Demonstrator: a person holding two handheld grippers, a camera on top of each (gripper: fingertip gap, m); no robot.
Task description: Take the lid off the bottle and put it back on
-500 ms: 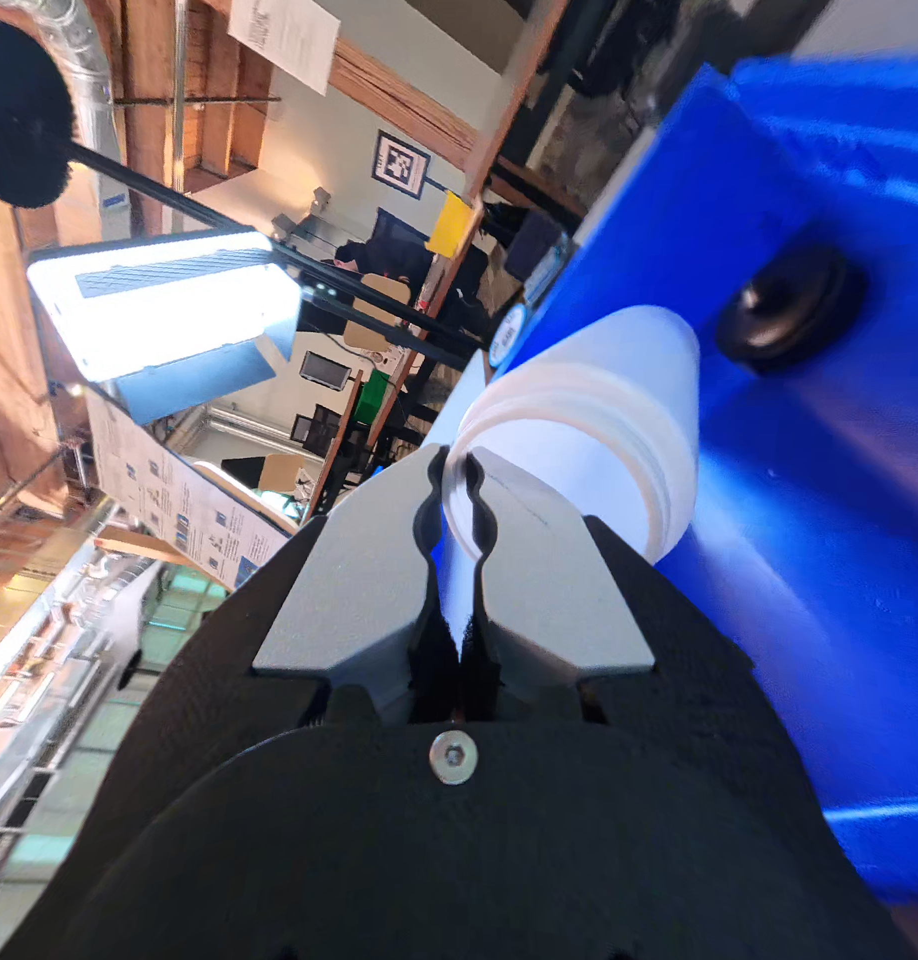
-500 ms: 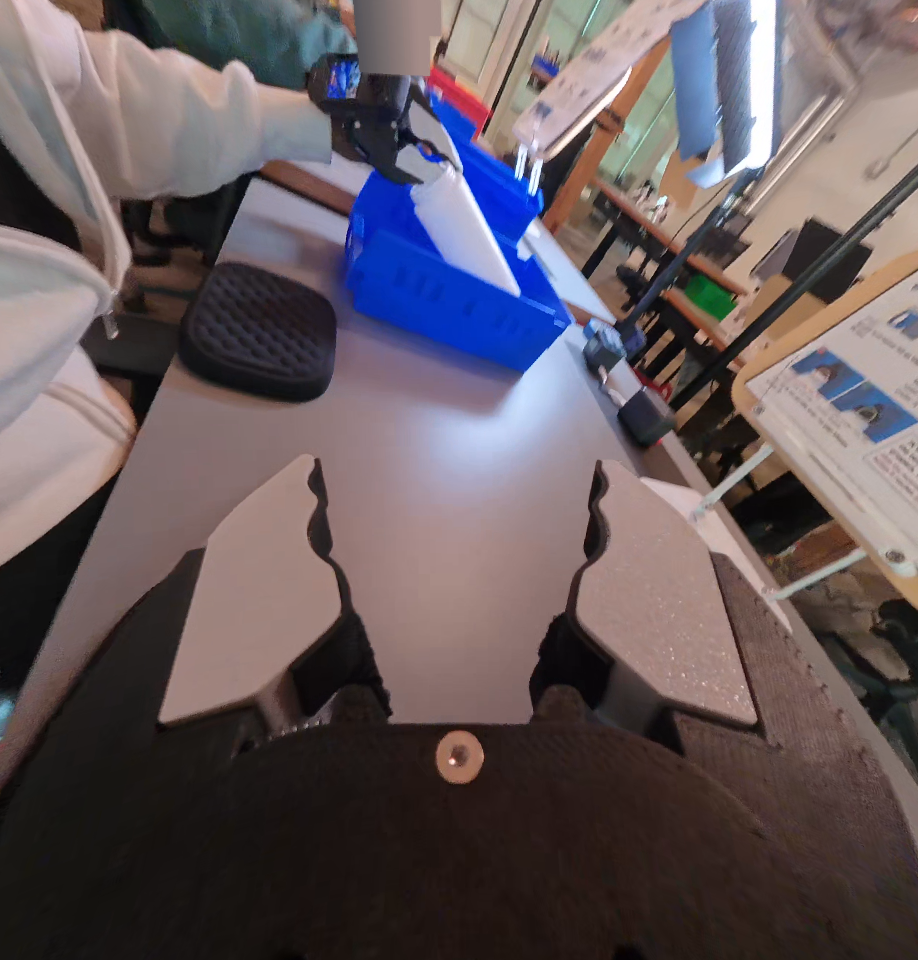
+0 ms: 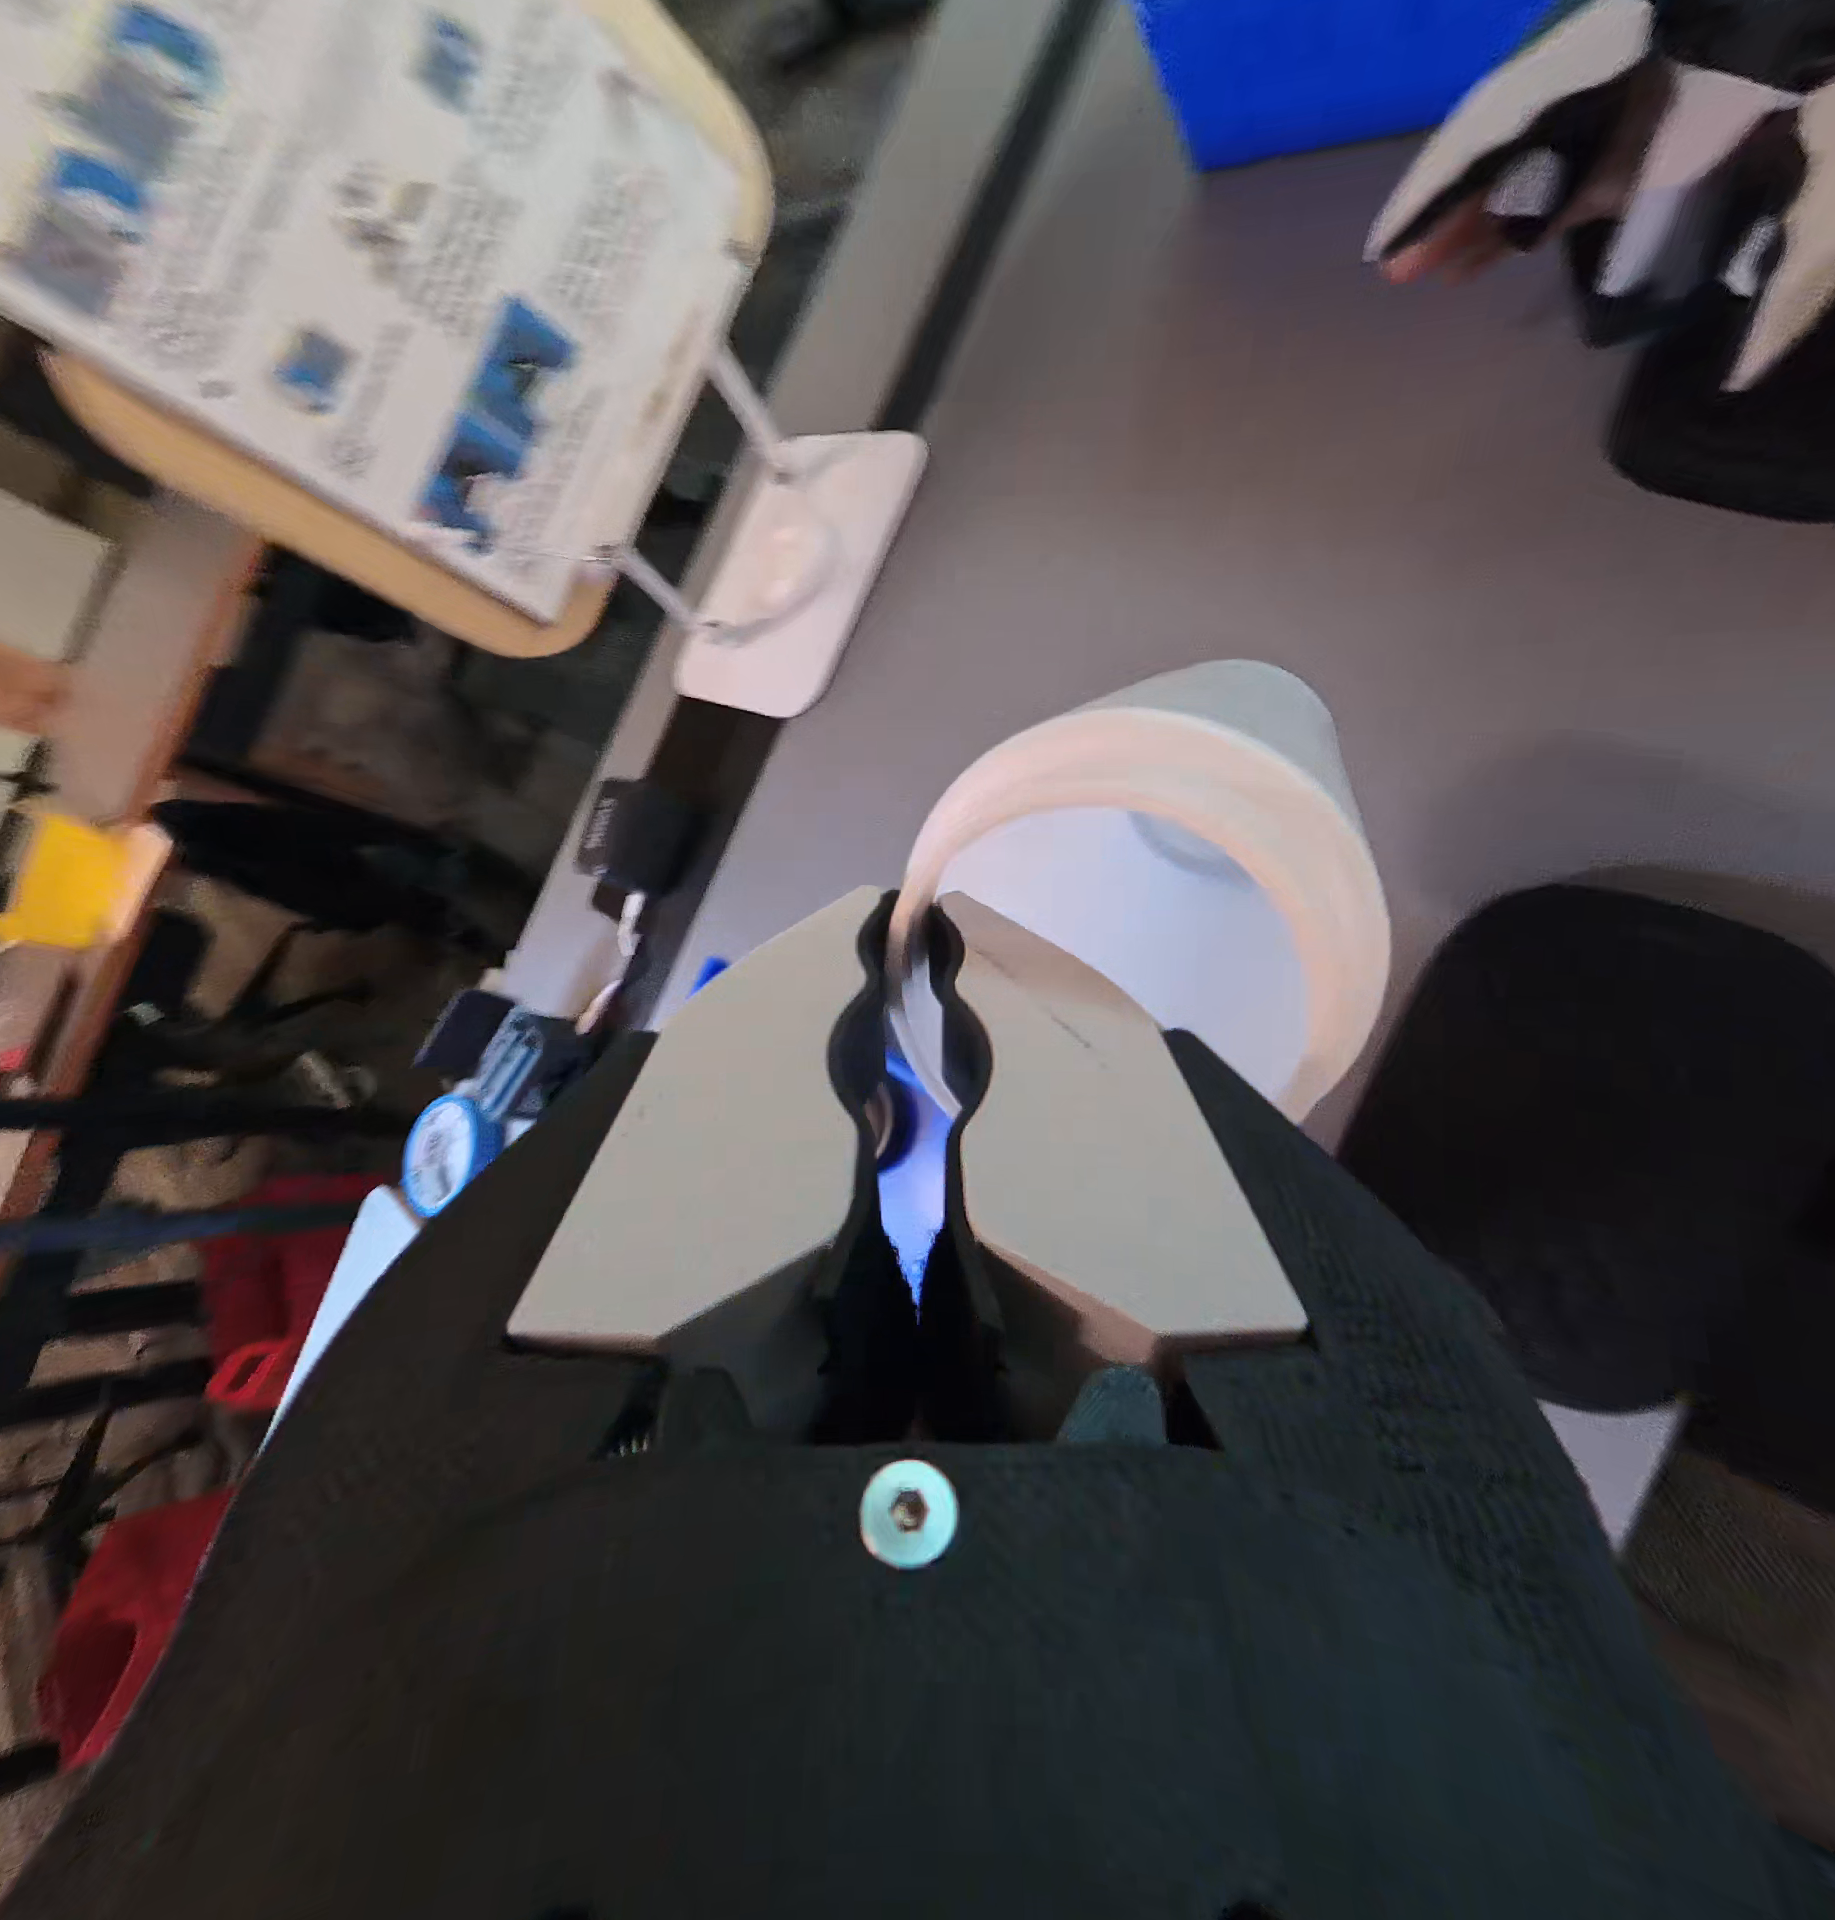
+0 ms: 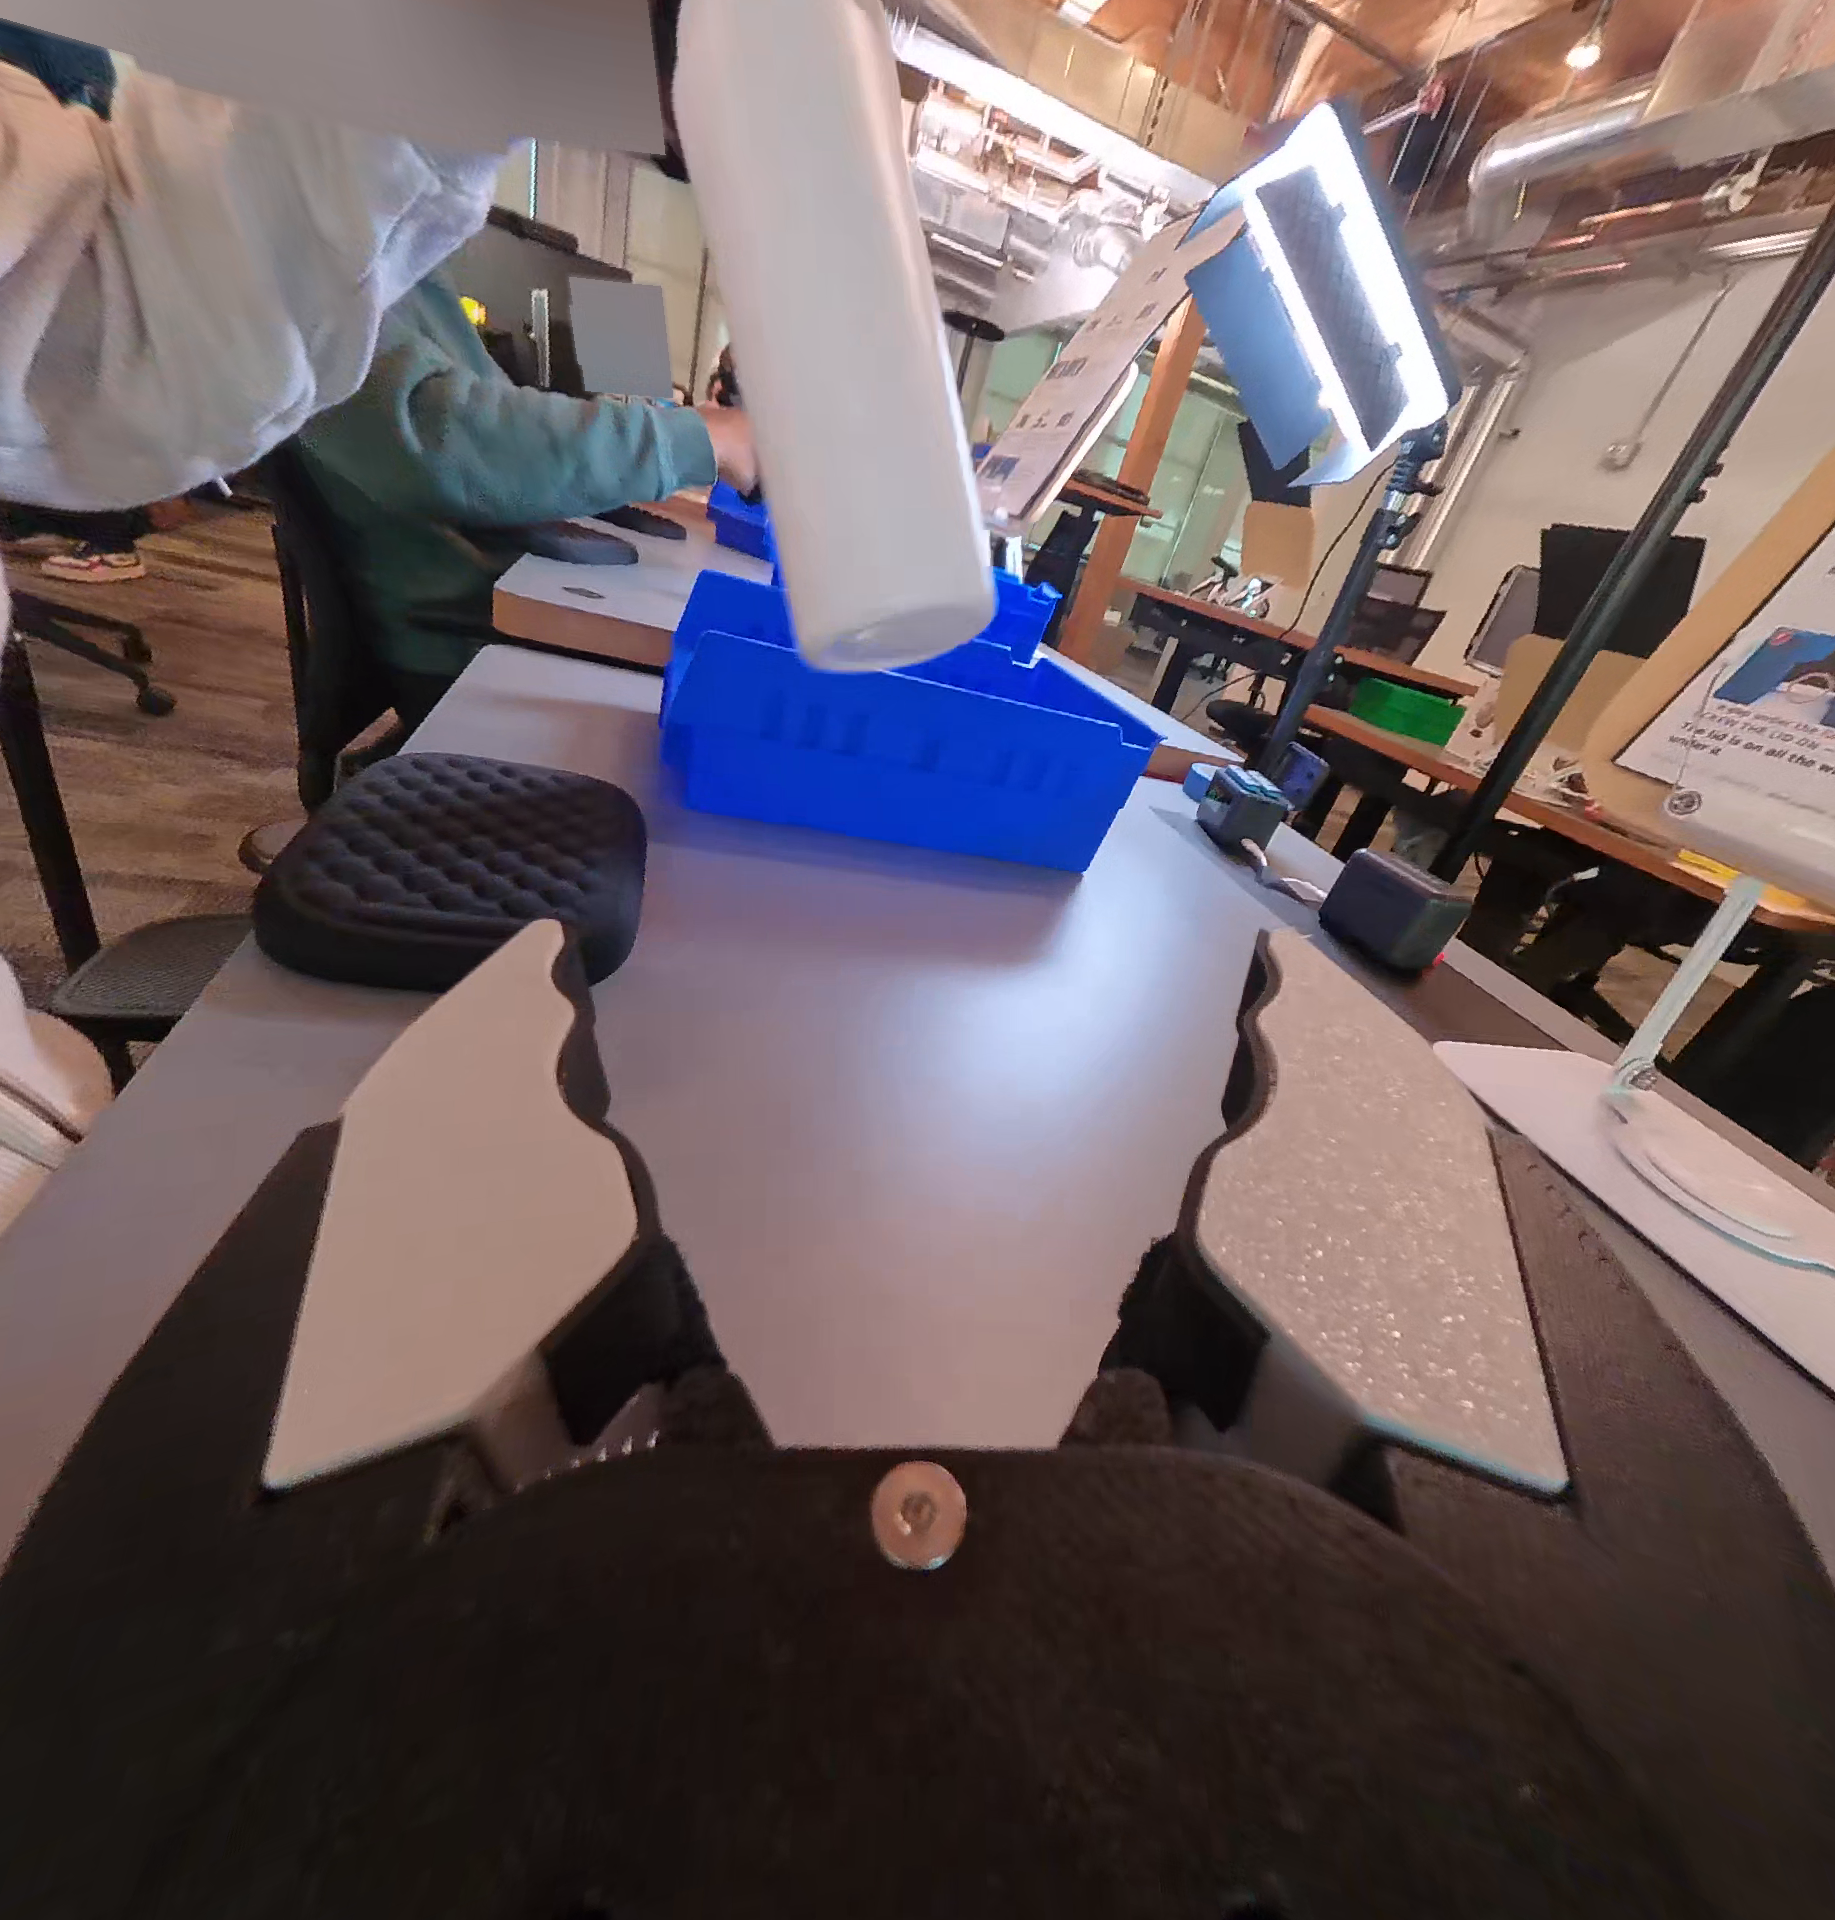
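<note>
One bottle (image 3: 1152,883), white and with no lid on it that I can see, and it's on the move: in the left wrist view the left gripper (image 3: 911,971) is clamped on the open rim, one finger inside the mouth, one outside, and where half a second ago the blue bin filled the background behind the bottle, now it's grey table (image 3: 1256,499), with the bin (image 3: 1318,73) well beyond the bottle and the black pad (image 3: 1619,1143) just beside it. Over to the right wrist view: the bottle (image 4: 840,343) hangs tilted in the air, its base just over the near edge of the bin (image 4: 892,769), lifted clear. The right gripper (image 4: 913,1049) waits low over the table, jaws spread wide, holding nothing. I'd say next comes setting the bottle upright, then finding the lid.
</note>
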